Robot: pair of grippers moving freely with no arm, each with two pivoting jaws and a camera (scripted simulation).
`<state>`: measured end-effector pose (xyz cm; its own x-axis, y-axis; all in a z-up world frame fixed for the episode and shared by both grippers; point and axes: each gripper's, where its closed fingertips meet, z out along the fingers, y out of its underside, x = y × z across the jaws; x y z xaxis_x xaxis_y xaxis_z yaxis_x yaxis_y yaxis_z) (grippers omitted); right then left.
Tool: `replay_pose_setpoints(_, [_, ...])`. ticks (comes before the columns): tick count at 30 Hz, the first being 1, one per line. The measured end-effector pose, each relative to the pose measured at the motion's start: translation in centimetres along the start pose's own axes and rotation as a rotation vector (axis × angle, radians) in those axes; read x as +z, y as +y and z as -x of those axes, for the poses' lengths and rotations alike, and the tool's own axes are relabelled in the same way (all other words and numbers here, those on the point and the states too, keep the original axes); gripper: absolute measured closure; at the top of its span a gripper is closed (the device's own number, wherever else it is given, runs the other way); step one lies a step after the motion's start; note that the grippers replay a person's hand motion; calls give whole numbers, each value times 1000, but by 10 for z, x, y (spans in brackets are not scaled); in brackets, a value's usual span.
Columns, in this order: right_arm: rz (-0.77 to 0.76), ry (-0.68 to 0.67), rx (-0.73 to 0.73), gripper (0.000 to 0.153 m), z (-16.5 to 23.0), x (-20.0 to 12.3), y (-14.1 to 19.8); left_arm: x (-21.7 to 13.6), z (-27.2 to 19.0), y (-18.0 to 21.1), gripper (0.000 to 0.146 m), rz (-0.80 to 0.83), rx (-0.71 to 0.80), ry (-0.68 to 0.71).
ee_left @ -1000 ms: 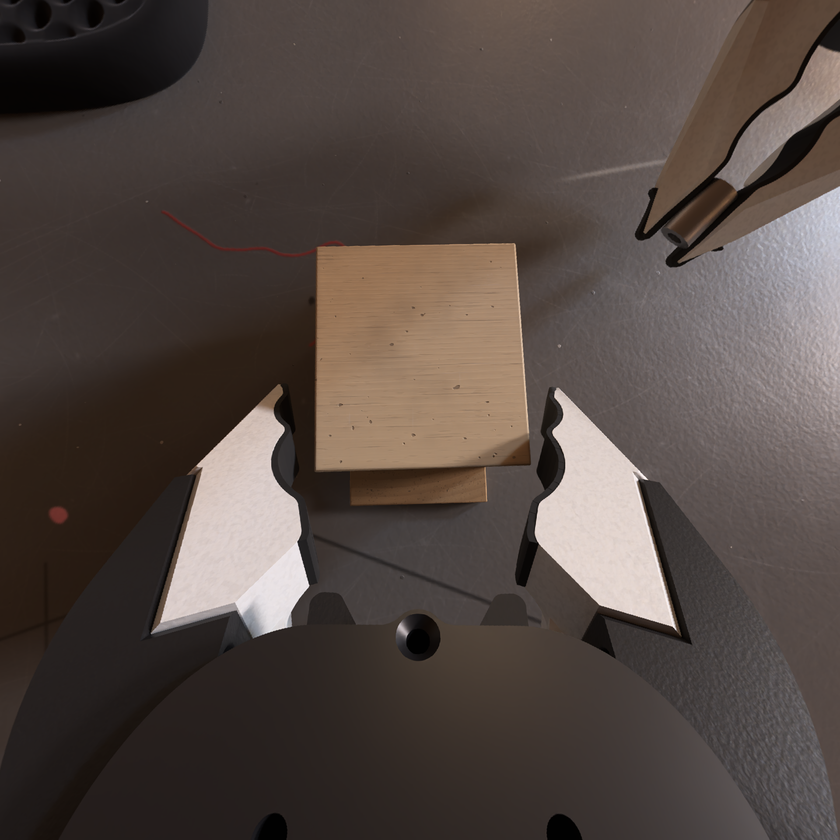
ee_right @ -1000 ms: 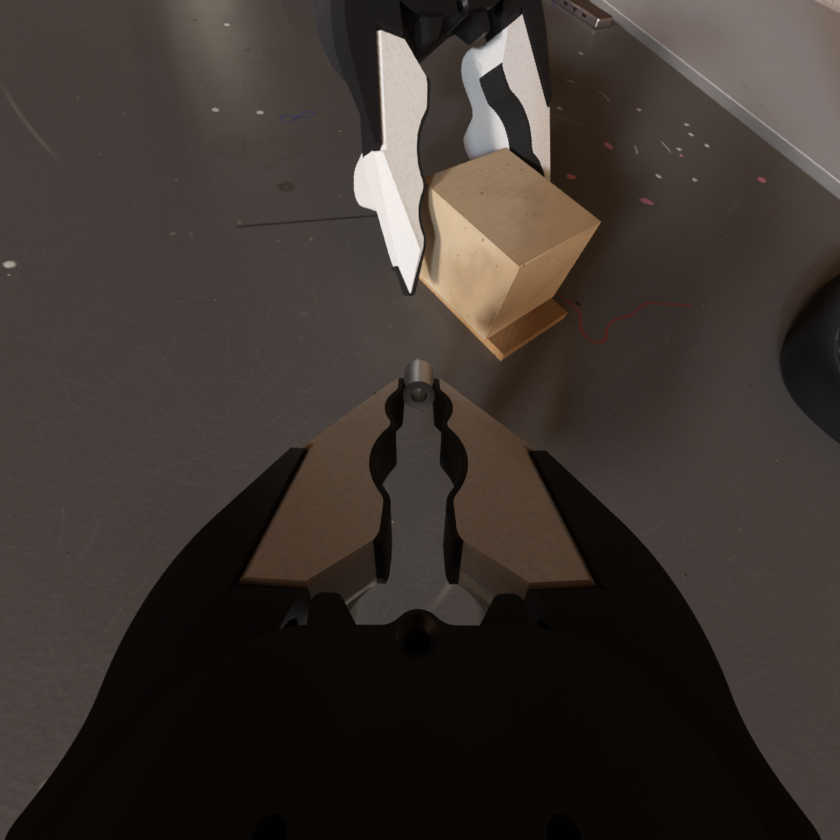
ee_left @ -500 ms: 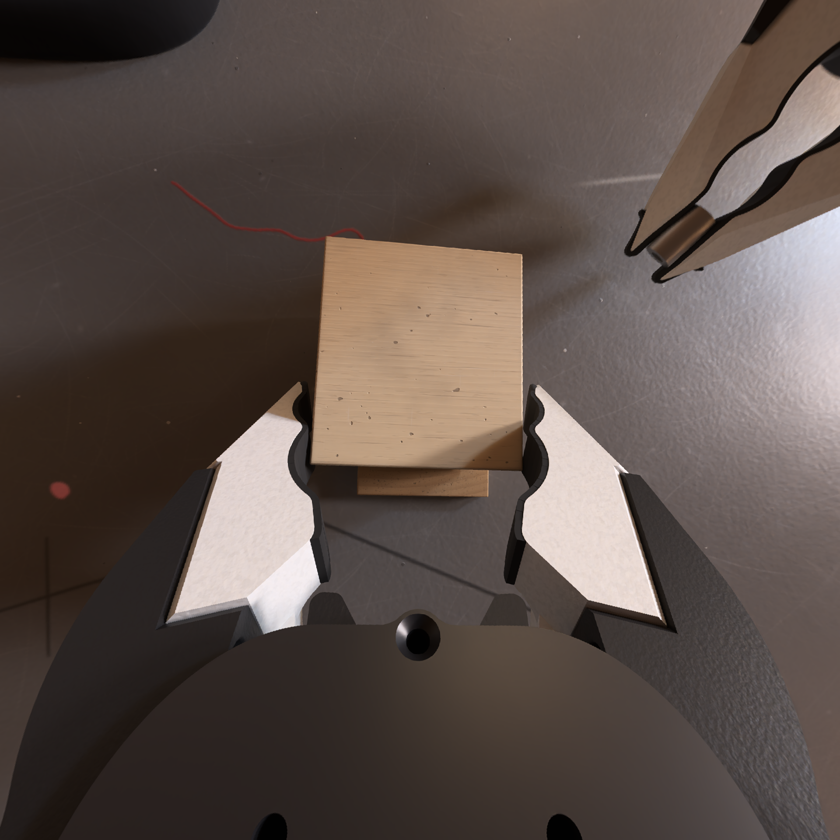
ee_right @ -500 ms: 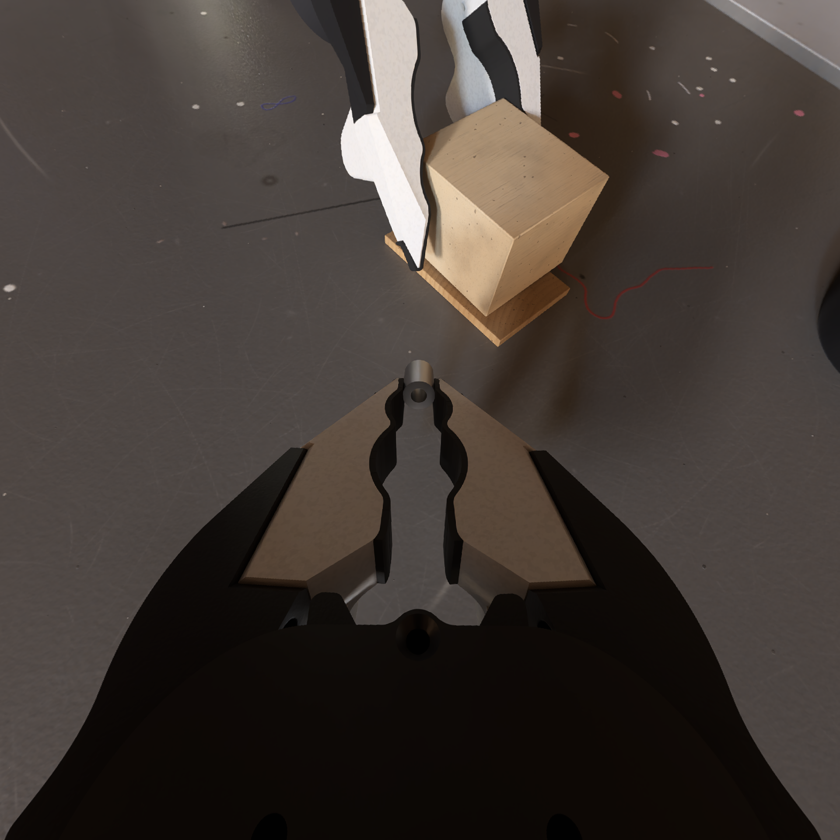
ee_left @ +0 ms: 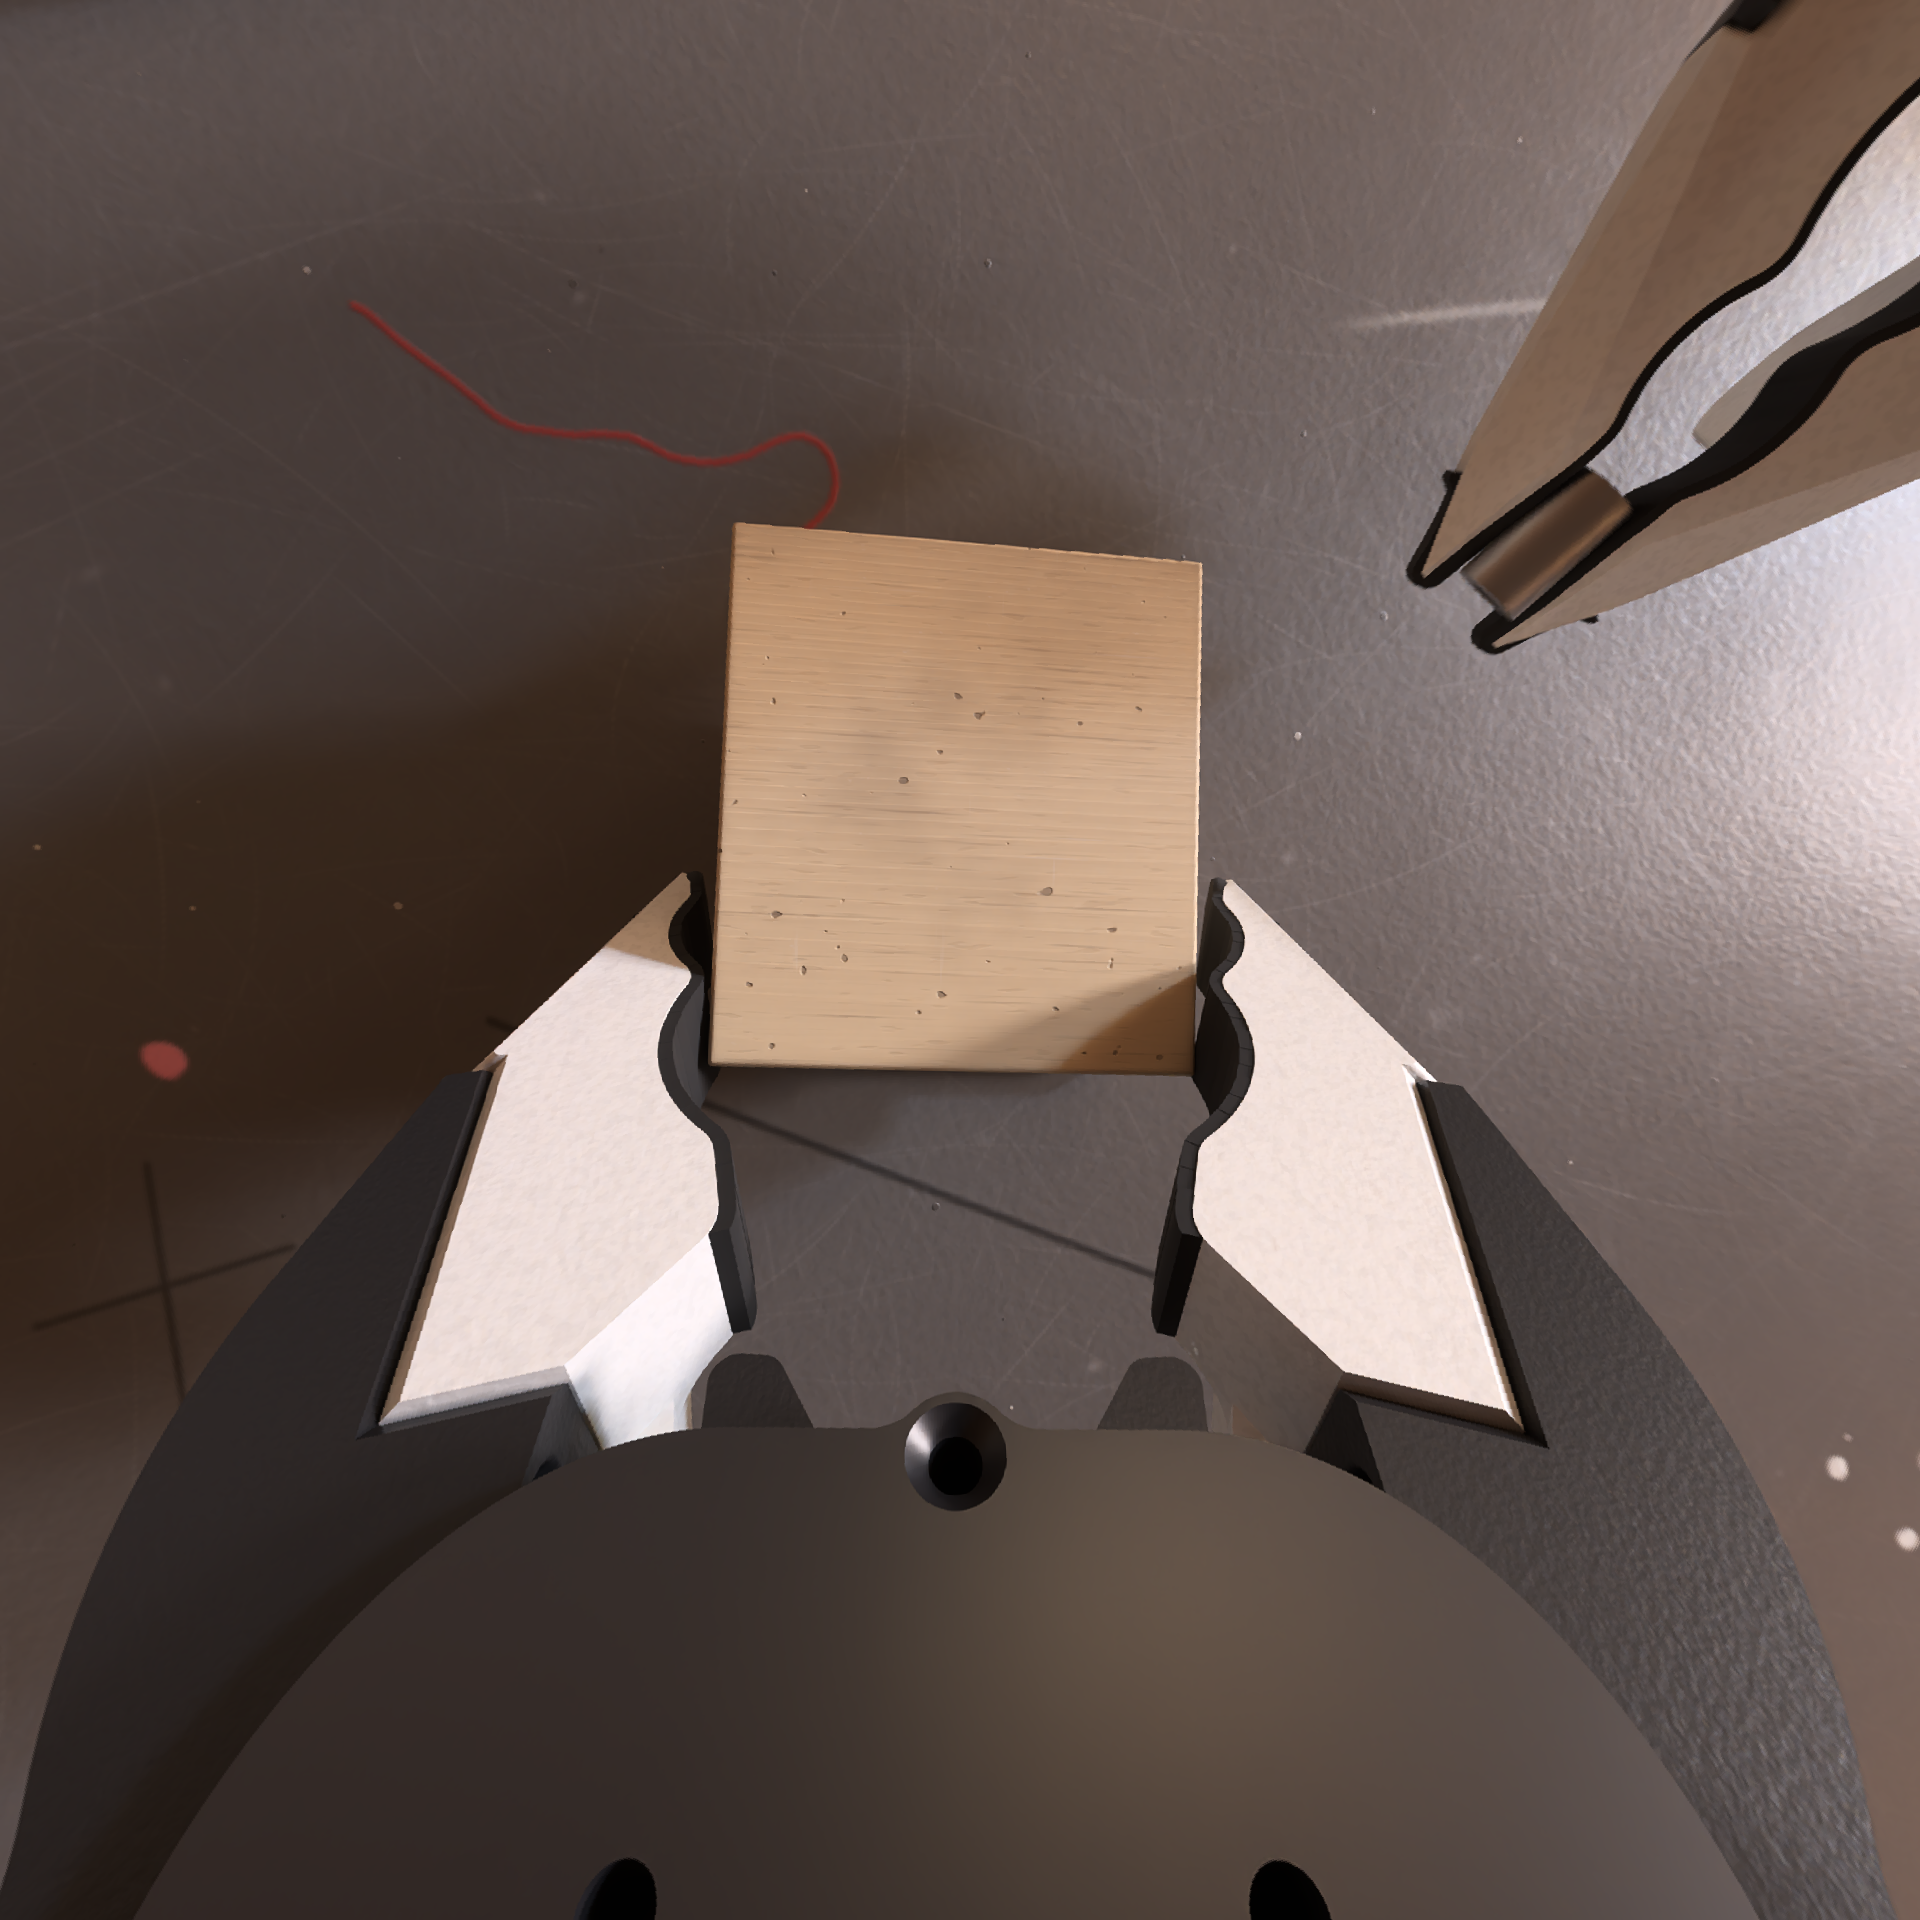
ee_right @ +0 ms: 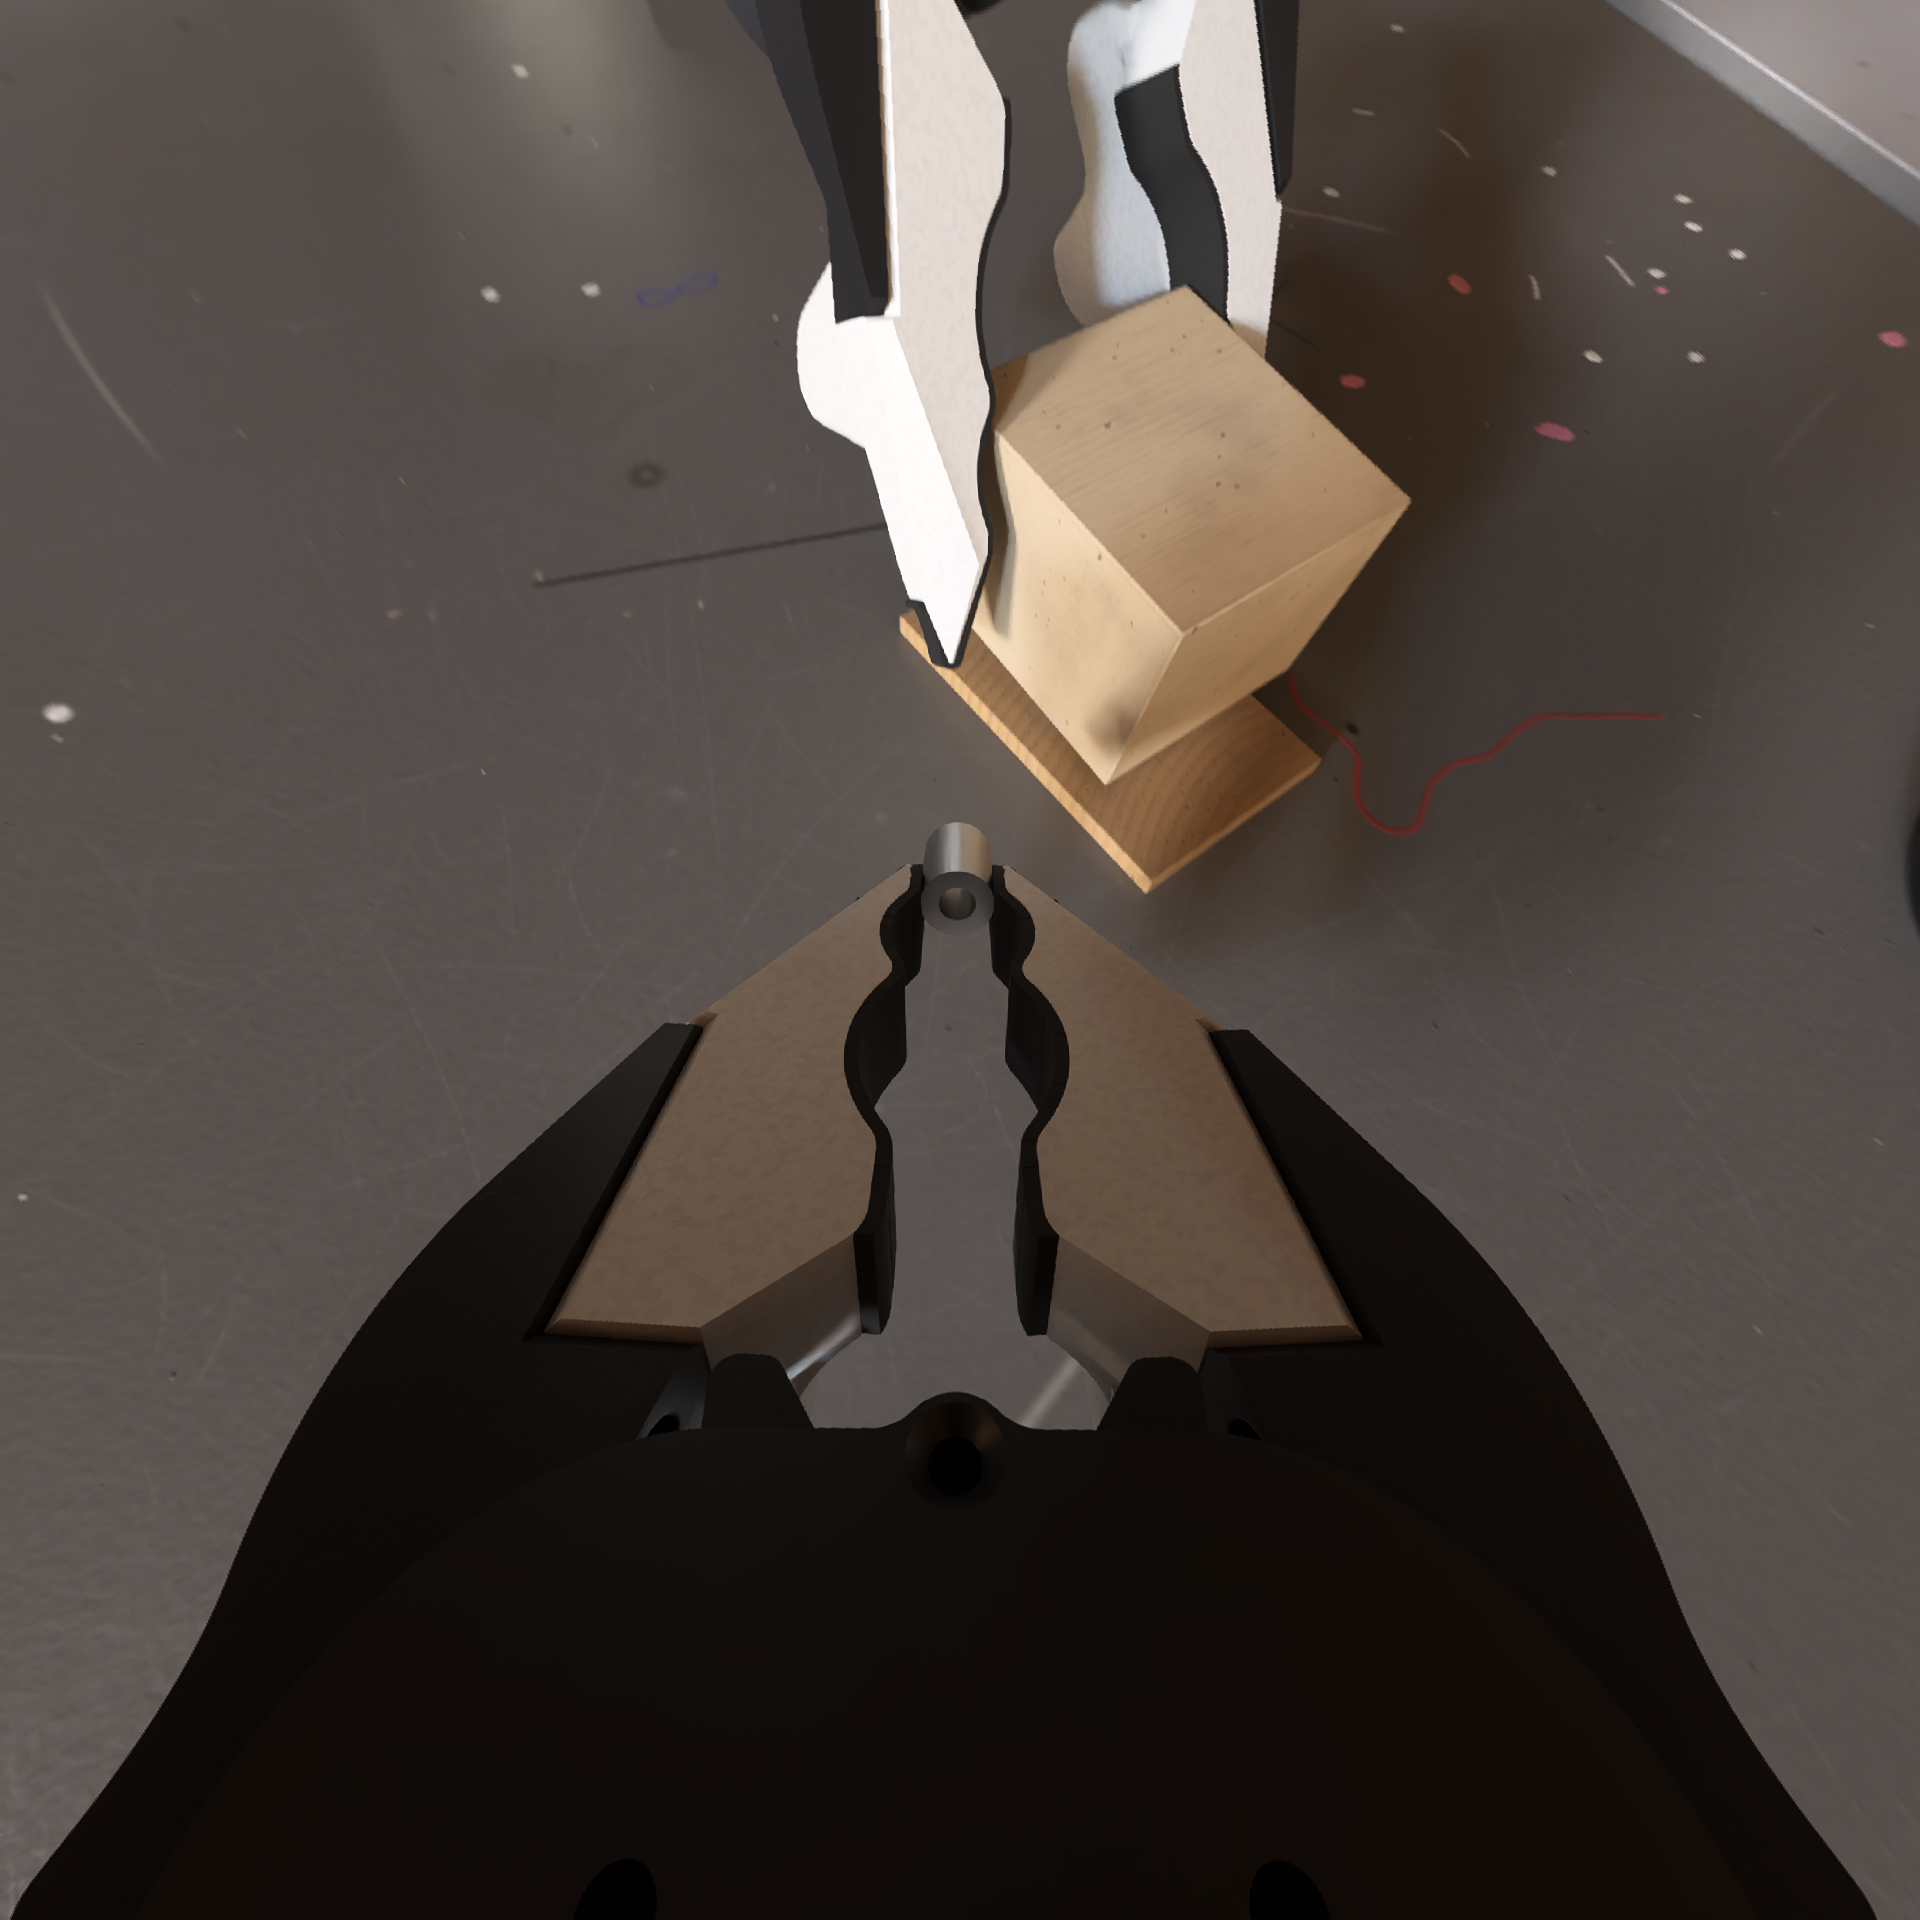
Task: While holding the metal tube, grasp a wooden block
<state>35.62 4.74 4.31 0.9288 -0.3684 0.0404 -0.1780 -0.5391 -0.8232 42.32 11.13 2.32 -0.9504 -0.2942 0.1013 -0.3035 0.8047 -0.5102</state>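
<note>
A light wooden block [ee_left: 956, 790] stands on a thin wooden plate [ee_right: 1195, 800] on the dark table. My left gripper [ee_left: 956, 904] has its white fingers [ee_left: 582, 1122] pressed against the block's two sides near its near end. It is shut on the block. In the right wrist view one white finger [ee_right: 925, 416] covers the block's [ee_right: 1174, 488] left face and the other is behind the block. My right gripper [ee_right: 958, 894] is shut on a short metal tube [ee_right: 958, 902] at its fingertips, apart from the block. It also shows in the left wrist view [ee_left: 1496, 592], where the tube [ee_left: 1548, 551] is seen from the side.
A red thread [ee_left: 623, 442] lies on the table just beyond the block; it also shows in the right wrist view [ee_right: 1455, 769]. A pale raised edge [ee_right: 1766, 94] runs across the far right corner. The table [ee_right: 416, 831] is dark, scratched and paint-speckled.
My left gripper has moved forward around the block and its jaws have closed from wide open onto the block's sides. My right gripper has kept hold of the tube.
</note>
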Motion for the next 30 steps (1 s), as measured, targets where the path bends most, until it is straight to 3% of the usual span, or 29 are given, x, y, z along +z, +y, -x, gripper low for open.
replay_pose_setpoints(10, [-44, -185, 141, 141, -2, 10, -12, -5, 0, 1, 52, 5, -57, 210])
replay_pose_setpoints(24, [-158, -249, 220, 141, -10, 2, -35, -12, 2, -4, 52, -74, -225, 444])
replay_pose_setpoints(30, [-158, -218, 206, 141, -19, -17, -26, -18, 4, -5, 52, -142, -330, 550])
